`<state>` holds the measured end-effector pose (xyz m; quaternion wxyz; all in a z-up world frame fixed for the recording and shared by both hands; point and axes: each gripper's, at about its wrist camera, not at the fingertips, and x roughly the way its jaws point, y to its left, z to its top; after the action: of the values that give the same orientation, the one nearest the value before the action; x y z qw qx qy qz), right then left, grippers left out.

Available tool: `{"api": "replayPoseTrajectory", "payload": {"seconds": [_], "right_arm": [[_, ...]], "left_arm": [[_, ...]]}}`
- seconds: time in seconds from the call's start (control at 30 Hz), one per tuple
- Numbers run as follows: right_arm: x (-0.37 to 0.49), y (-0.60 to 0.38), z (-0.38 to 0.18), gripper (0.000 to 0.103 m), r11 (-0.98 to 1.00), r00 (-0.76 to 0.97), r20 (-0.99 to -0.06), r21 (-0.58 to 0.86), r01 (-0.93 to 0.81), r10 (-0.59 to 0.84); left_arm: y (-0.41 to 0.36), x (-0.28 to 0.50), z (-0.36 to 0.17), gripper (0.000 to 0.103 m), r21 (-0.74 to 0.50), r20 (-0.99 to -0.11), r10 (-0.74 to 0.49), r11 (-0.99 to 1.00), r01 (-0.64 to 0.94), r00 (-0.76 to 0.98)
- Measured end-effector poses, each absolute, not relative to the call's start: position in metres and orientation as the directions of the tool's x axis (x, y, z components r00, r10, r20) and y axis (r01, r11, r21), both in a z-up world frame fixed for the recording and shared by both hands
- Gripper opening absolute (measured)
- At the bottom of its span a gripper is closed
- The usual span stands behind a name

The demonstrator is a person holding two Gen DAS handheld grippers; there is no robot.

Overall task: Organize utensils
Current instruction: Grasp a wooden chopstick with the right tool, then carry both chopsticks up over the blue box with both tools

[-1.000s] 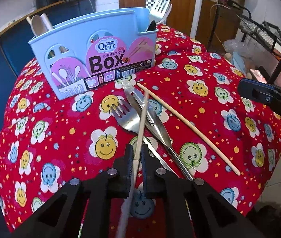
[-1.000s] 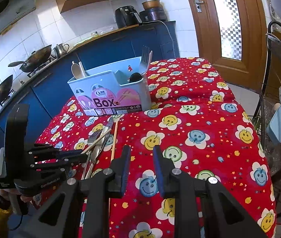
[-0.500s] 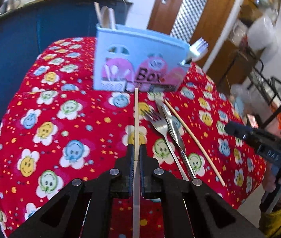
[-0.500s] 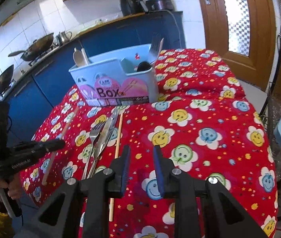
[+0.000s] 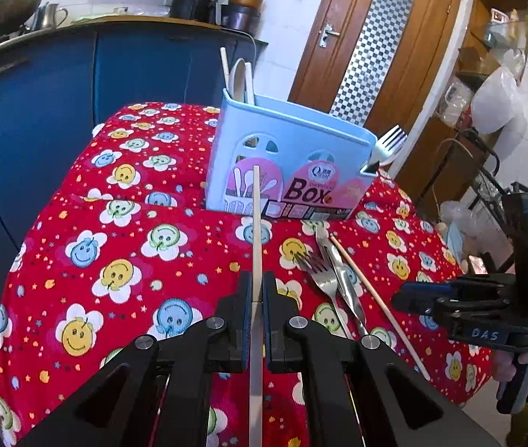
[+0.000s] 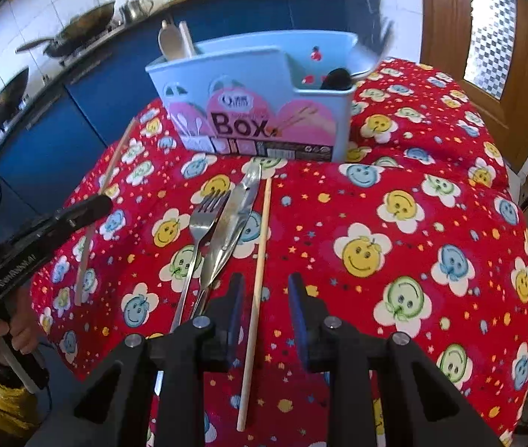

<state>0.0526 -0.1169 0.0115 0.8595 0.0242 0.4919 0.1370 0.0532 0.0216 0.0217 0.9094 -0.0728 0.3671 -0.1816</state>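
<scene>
The pale blue plastic utensil box [image 6: 260, 100] stands on the desk [image 6: 394, 201]. Before the box lie a steel fork [image 6: 199, 238], a steel knife [image 6: 232, 219] to its right, touching it, then a wooden chopstick [image 6: 258, 279]. A white spoon [image 6: 171, 43] stands in the box's left end, a fork [image 5: 385, 147] in its right.

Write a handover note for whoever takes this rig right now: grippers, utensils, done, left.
Left hand-held gripper: shut on a chopstick, lifted, pointing at the blue box.
Right hand-held gripper: open, low over the second chopstick on the red cloth.
Done: a spoon and a fork stand in the box.
Left: box both chopsticks, plus the loose fork and knife lying beside them.
</scene>
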Motion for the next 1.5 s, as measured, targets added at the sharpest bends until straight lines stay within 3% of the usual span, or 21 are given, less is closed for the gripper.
{"api": "replayPoseTrajectory", "payload": {"seconds": [0.23,0.67,0.77,0.83,0.93,1.2,1.5], "right_arm": [[0.076,-0.100,0.008,0.026,0.969,0.377,-0.908,0.102,-0.226,0.184],[0.095,-0.091,-0.002,0.030,0.970,0.309,-0.936,0.102,-0.220,0.169],[0.098,-0.090,-0.003,0.023,0.972,0.316,-0.936,0.091,-0.217,0.158],[0.099,-0.091,-0.003,0.013,0.976,0.330,-0.931,0.091,-0.196,0.153],[0.100,-0.101,-0.004,0.007,0.980,0.351,-0.921,0.124,-0.155,0.172],[0.090,-0.129,0.002,0.006,0.949,0.393,-0.865,0.300,-0.095,0.313],[0.067,-0.151,0.048,0.006,0.922,0.551,-0.746,0.361,-0.140,0.375]], "left_arm": [[0.030,0.061,0.026,0.005,-0.263,-0.608,-0.386,0.923,0.282,0.694],[0.028,0.065,0.032,0.005,-0.273,-0.578,-0.416,0.909,0.314,0.702],[0.027,0.064,0.036,0.005,-0.281,-0.565,-0.427,0.904,0.322,0.706],[0.026,0.063,0.038,0.005,-0.292,-0.560,-0.442,0.897,0.332,0.701],[0.022,0.061,0.042,0.005,-0.306,-0.552,-0.469,0.883,0.355,0.690],[0.011,0.056,0.051,0.005,-0.302,-0.527,-0.486,0.874,0.381,0.697],[0.007,0.064,0.080,0.005,-0.292,-0.456,-0.480,0.876,0.384,0.749]]}}
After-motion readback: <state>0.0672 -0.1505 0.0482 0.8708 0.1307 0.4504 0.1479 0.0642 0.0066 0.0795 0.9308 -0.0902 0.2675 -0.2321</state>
